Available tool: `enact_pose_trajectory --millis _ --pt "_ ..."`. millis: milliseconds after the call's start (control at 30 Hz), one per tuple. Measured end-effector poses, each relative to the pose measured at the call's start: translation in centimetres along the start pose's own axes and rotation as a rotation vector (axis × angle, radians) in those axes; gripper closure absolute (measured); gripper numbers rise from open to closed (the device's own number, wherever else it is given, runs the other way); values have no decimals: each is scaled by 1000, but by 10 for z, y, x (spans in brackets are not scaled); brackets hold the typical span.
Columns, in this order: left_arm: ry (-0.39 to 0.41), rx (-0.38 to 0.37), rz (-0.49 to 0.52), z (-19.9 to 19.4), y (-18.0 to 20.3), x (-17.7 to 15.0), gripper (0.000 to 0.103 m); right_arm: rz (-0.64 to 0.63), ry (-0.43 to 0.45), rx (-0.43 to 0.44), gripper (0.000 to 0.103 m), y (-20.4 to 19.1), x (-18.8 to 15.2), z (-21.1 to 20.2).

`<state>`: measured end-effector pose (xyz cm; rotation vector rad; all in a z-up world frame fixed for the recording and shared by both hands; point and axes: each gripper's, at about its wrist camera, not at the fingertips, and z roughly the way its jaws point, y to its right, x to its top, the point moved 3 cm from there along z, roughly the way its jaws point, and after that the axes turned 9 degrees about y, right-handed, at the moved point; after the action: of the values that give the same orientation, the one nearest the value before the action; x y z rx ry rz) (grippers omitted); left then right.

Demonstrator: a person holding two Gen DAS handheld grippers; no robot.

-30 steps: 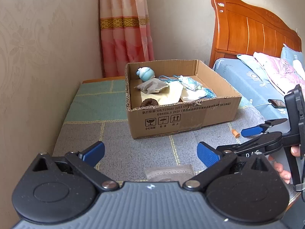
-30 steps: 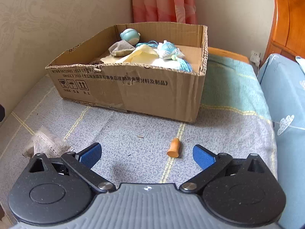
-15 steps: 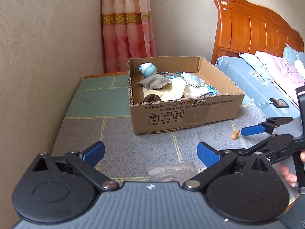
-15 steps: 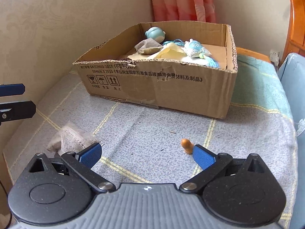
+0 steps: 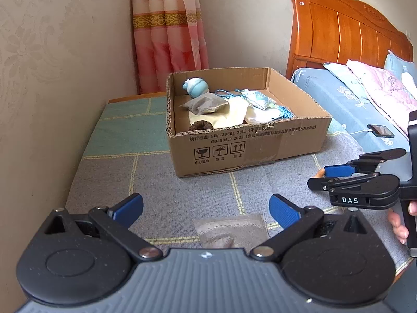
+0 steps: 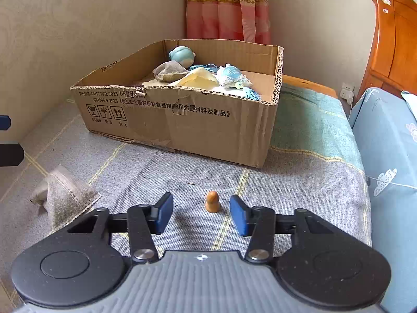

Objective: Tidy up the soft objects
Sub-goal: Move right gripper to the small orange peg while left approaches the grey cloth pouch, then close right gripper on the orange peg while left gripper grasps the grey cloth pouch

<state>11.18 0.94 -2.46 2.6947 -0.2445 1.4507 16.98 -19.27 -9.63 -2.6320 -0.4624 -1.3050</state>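
A bedroom corner with beige wallpaper and a pink curtain [image 5: 169, 34] frames a worktop covered in a grey and green checked cloth [image 6: 161, 172], with a wooden headboard [image 5: 344, 36] and a bed in blue floral sheets [image 5: 346, 101] to its right. An open cardboard box [image 5: 247, 143] sits toward the back of the cloth and holds soft things: a pale blue plush toy [image 5: 195, 87], a grey cloth pouch [image 5: 206, 103], a cream cloth [image 6: 195, 79], a blue embroidered sachet with a tassel [image 6: 233, 77] and a brown scrunchie [image 5: 200, 125]. Outside the box, a grey fabric pouch [image 5: 230, 230] lies flat on the cloth, just ahead of the left tongs [image 5: 206, 207], whose blue pads stand wide apart around nothing. The right tongs [image 6: 202, 215] are partly open, their pads either side of a small orange peg-shaped piece [image 6: 212, 202] that stands upright on the cloth just beyond the tips, not touching them. A phone [image 5: 380, 130] on a white cable rests on the bed.
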Motion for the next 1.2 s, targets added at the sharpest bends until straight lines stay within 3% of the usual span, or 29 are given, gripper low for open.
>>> enact_pose_trajectory --millis 67,300,600,833,1200 --pt "-9 -2 6 2 1 -2 1 -30 10 -18 69 -4 -1 1" --pt "-43 -22 25 7 5 -11 1 -68 14 -67 91 -6 -2 2" --pt "-130 -98 27 21 12 -36 1 -26 38 -61 91 -6 -3 -8" --pt "-199 -113 3 43 18 -50 1 -36 50 -49 91 -11 -3 -17" --pt "-168 -70 28 58 31 -49 3 -52 58 -22 91 -18 -7 -33"
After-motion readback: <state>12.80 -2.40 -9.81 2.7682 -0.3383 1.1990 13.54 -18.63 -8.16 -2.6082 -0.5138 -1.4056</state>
